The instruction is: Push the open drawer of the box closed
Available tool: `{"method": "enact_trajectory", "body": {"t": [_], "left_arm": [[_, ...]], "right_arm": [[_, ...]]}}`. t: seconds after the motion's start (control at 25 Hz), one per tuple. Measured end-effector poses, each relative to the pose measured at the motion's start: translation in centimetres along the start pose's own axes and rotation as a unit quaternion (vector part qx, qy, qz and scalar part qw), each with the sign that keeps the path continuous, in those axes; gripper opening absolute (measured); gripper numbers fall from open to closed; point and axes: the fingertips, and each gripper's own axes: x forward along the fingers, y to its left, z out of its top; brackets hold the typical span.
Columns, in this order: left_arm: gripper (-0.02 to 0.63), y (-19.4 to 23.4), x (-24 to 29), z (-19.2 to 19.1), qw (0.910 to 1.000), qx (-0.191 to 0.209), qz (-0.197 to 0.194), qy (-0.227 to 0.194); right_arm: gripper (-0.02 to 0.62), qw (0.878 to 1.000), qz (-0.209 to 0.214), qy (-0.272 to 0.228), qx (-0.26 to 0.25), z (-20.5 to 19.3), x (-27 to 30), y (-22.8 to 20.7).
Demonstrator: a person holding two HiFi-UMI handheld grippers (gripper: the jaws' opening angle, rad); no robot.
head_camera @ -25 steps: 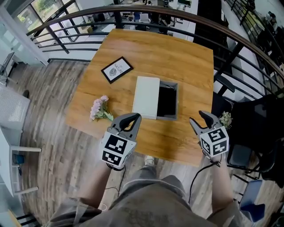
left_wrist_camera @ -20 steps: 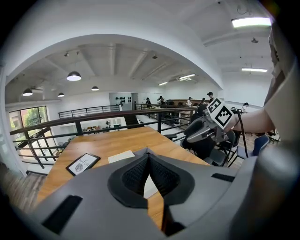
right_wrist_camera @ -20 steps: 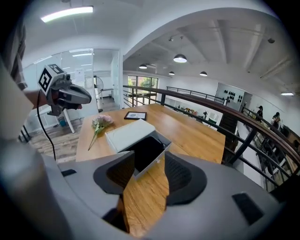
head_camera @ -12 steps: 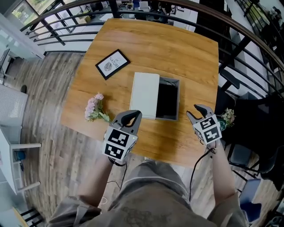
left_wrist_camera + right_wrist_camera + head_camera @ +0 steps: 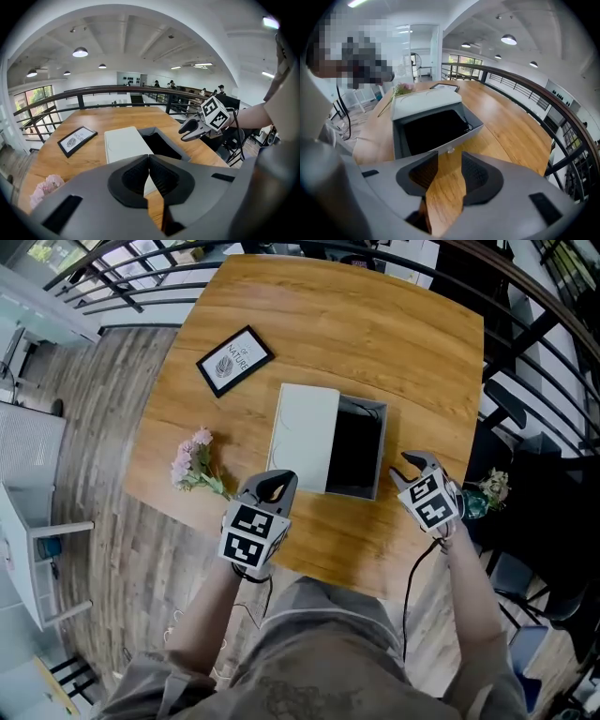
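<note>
**Head view: drawer stands open, both hand-held grippers low near the box**

The head view looks down on a wooden worktop (image 5: 375, 334) with a white box (image 5: 305, 437) about in its middle, somewhat closer to the near edge. The box's grey drawer (image 5: 380, 442) is pulled out towards the worktop's right edge, and its inside looks dark. A black-framed card (image 5: 234, 362) lies towards the far-left corner. A small bunch of pink flowers (image 5: 195, 463) lies by the left edge.

The left hand-held gripper (image 5: 272, 486) hangs over the worktop just on the near side of the box's near-left corner. In the left gripper view its jaws are pressed together at the tips, with nothing between them (image 5: 149, 157). The white box top (image 5: 125, 143) and the open drawer (image 5: 161, 140) lie ahead of it.

The right hand-held gripper (image 5: 405, 472) is over the worktop near the right edge, just beside the drawer's near-right corner. In the right gripper view (image 5: 450, 157) its jaws stand apart and have just been closing. Only bare wood shows in the gap. The drawer's grey front wall (image 5: 436, 143), with a small pale knob (image 5: 450, 151), faces it close ahead. The jaws do not touch the drawer.

A dark railing (image 5: 525, 324) curves round the worktop's far and right sides.
</note>
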Motion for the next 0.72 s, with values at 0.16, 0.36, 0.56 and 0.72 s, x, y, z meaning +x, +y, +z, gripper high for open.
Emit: {"method": "enact_trajectory", "body": {"t": [0.16,0.36,0.56,0.72], "left_arm": [[0.018,0.1,1.6,-1.1,0.9997,-0.01,0.002,0.02],[0.018,0.6,3.2,-2.4,0.9989,-0.022,0.006,0.04],[0.018,1.1,4.7,-3.8,0.9973,-0.03,0.02,0.065],[0.018,1.6,5.6,-4.9,0.9957,-0.04,0.032,0.077]], "right_arm": [[0.164,0.999,0.013,0.018,-0.028,-0.8,2.2,-0.5],[0.163,0.998,0.03,0.027,-0.042,-0.8,4.2,-0.9],[0.134,0.997,0.047,0.037,-0.054,-1.2,5.6,-0.9],[0.11,0.995,0.069,0.033,-0.057,-1.4,6.1,-0.5]]}}
